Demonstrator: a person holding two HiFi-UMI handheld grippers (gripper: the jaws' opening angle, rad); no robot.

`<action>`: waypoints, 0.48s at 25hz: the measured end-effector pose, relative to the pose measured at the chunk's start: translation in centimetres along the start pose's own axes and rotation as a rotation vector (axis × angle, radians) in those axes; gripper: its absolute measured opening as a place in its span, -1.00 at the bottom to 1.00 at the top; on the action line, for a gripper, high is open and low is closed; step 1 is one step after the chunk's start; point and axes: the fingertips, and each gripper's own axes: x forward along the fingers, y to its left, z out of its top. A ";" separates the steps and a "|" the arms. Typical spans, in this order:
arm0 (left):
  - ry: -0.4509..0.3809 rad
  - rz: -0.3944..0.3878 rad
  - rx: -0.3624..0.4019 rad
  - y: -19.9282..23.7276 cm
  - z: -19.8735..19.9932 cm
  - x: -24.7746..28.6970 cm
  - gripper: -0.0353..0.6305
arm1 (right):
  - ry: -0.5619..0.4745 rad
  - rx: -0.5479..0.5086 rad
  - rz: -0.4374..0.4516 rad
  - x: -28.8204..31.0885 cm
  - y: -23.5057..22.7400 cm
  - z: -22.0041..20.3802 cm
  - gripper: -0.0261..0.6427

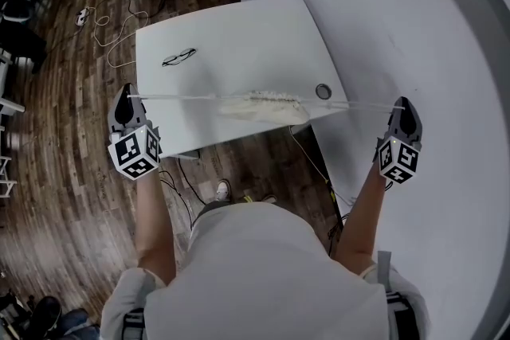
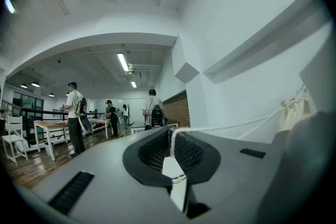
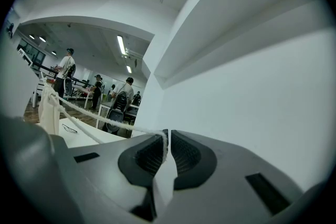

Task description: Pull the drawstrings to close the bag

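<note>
Nearest, a pale shirt [image 1: 263, 267] is seen hiding the person's upper arms. Left gripper [image 1: 126, 95] is clamped shut on the left drawstring [image 1: 179, 97], right gripper [image 1: 402, 103] on the right drawstring [image 1: 358, 103], both stretched taut. Between them the gathered bag [image 1: 259, 105] is seen at the near edge of the table [image 1: 239, 28]; contact cannot be told. Eyeglasses [image 1: 178, 57] lie beyond.

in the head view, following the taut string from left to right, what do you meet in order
left gripper → left drawstring → bag → right drawstring → right gripper
</note>
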 end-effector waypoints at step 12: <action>0.001 0.021 0.001 0.4 -0.3 -0.8 -0.84 | -0.008 0.000 0.009 0.0 0.1 -0.3 -0.80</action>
